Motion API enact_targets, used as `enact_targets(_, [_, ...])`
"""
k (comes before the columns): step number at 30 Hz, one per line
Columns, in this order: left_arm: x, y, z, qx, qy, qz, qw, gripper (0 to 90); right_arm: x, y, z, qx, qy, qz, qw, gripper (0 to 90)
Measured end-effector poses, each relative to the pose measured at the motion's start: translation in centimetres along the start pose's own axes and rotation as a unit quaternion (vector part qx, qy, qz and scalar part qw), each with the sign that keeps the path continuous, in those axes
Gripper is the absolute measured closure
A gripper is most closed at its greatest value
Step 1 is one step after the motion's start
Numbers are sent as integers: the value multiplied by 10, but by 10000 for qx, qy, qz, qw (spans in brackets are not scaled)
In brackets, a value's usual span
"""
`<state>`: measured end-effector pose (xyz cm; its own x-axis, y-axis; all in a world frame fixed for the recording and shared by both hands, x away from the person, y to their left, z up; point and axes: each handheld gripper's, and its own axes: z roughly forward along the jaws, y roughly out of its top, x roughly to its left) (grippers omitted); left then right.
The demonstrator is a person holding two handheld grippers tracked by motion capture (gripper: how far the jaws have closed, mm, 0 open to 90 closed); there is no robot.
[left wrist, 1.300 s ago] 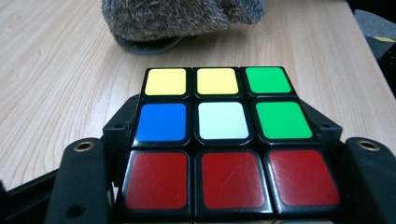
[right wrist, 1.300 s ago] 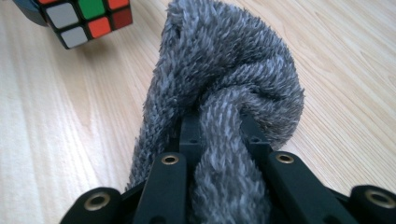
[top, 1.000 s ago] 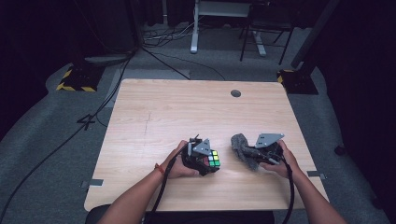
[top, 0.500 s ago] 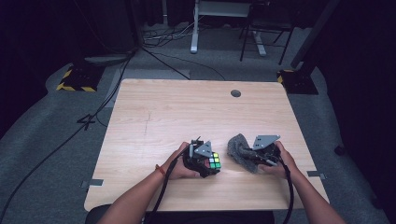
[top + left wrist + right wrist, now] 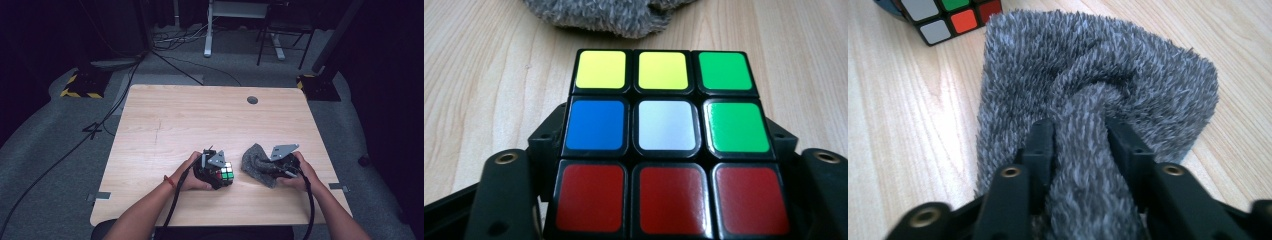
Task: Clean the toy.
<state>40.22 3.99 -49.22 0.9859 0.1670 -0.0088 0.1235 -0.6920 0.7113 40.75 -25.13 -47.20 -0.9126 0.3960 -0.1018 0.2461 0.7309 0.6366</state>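
Wooden table (image 5: 210, 120), grey floor (image 5: 60, 150), seemingly carpeted

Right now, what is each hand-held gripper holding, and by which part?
The left hand-held gripper has the puzzle cube between its jaws, at the cube's sides. The right hand-held gripper pinches a bunched fold of the grey cloth.

I log, off-task: one light wooden table (image 5: 200, 120) with a round grommet hole (image 5: 252, 100) near its far edge, grey carpet floor (image 5: 60, 150), black cables (image 5: 165, 55) trailing across it, two yellow-and-black striped bases (image 5: 80, 87), and a white desk frame (image 5: 210, 30) behind.
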Motion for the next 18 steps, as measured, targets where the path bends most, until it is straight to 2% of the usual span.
enact_targets(5, [0, 0, -5, 11, 53, -43, 10000, 269, 1, 3, -5, -202, 73, 72, 9997, 438])
enact_targets(9, [-2, 0, -9, -28, 117, -28, 9999, 242, 4, 8, -9, -364, 7, 47, 9993, 347])
enact_targets(10, [-2, -1, -11, -33, 216, -37, 9998, 218, 6, 9, -10, -408, -20, 25, 9992, 332])
enact_targets(14, [-5, -2, -20, -67, 368, 11, 9993, 185, 10, 14, -14, -569, -52, -3, 9984, 321])
enact_targets(18, [-10, -3, -32, -97, 476, 187, 9986, 207, 15, 17, -16, -674, -70, -126, 9976, 337])
